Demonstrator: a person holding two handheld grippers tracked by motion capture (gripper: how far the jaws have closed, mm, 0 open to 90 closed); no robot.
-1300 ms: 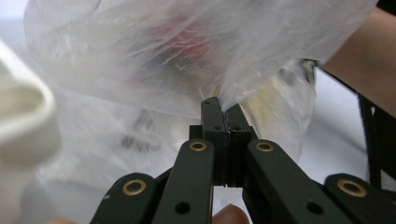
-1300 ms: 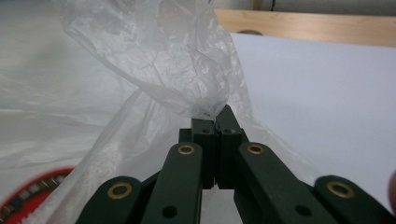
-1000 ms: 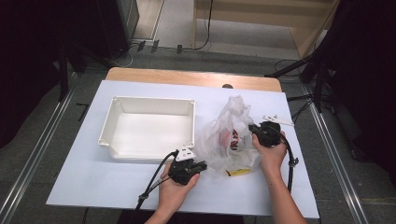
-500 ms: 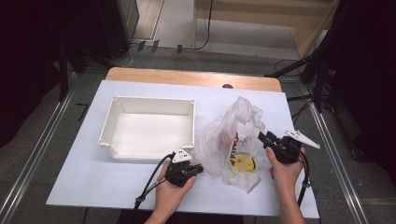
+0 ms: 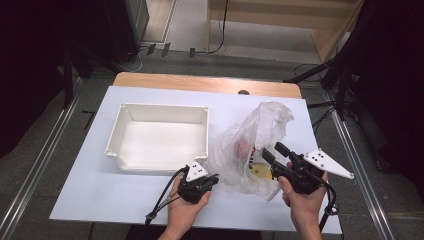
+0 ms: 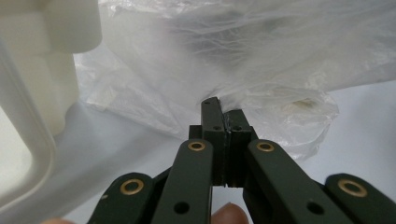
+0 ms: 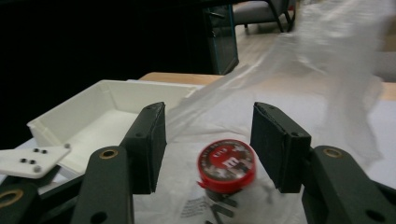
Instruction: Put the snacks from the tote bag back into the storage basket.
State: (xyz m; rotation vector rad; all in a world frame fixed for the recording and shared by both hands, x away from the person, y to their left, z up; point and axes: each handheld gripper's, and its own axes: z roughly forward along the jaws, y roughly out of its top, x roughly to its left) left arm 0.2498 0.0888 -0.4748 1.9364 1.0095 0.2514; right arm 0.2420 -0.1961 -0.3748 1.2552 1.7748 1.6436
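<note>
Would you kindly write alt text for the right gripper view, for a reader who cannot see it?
The right gripper holds its two black jaws apart, nothing pressed between them, above a small round red-rimmed container lying inside a clear plastic bag. The bag rises to the upper right, blurred. A white plastic tray sits on the white table at left.

Left gripper [image 5: 212, 178] clamped; right gripper [image 5: 274, 153] jaws just opening.
</note>
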